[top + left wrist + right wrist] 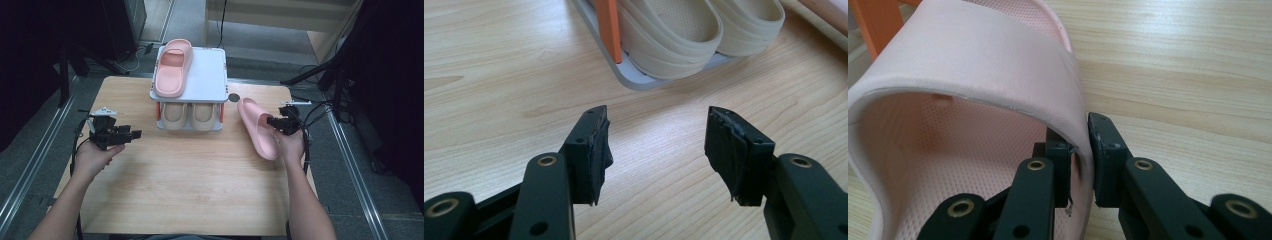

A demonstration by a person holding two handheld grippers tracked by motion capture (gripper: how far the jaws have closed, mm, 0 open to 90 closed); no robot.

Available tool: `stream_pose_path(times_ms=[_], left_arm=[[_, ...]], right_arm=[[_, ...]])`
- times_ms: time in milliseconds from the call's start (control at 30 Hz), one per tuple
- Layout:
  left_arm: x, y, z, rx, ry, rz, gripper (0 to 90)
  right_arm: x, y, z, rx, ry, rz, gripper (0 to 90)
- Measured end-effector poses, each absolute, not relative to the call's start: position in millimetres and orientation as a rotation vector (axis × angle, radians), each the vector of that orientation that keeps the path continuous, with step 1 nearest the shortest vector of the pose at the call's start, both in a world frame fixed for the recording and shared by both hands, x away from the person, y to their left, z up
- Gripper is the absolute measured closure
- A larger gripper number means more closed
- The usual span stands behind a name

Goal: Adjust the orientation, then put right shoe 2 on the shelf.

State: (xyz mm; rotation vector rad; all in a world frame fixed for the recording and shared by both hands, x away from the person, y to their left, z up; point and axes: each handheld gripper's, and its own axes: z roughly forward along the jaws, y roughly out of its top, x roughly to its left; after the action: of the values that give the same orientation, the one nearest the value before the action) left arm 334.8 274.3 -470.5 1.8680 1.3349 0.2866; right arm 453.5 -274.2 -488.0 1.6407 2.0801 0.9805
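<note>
Right gripper [1080,160] pinches just the slipper [257,127] strap edge, might slip off; left gripper [656,150] wide open, empty.

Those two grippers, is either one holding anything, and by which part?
The right gripper is shut on the pink slipper, pinching the side edge of its strap. The left gripper is open, holding nothing.

At the left of the high view, the person's left hand [92,159] holds the black 2-jaw left hand-held gripper [131,134], jaws spread wide with nothing between them. At the right, the right hand [291,145] holds the right hand-held gripper [270,121], its jaws clamped. Both bare forearms rise from the bottom edge.
</note>
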Motion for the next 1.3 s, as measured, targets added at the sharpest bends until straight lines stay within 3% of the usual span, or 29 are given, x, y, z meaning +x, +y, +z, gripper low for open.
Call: stream_pose_path(times_ms=[833,1300], left_arm=[[336,270,-469,1.864,1.321,0.262,43.1],[338,267,-470,1.872,1.307,0.252,43.1]], right_arm=[[456,-277,-455,1.709,2.026,0.983,81.5],[466,-273,-403,1.667,2.002,0.932,81.3]])
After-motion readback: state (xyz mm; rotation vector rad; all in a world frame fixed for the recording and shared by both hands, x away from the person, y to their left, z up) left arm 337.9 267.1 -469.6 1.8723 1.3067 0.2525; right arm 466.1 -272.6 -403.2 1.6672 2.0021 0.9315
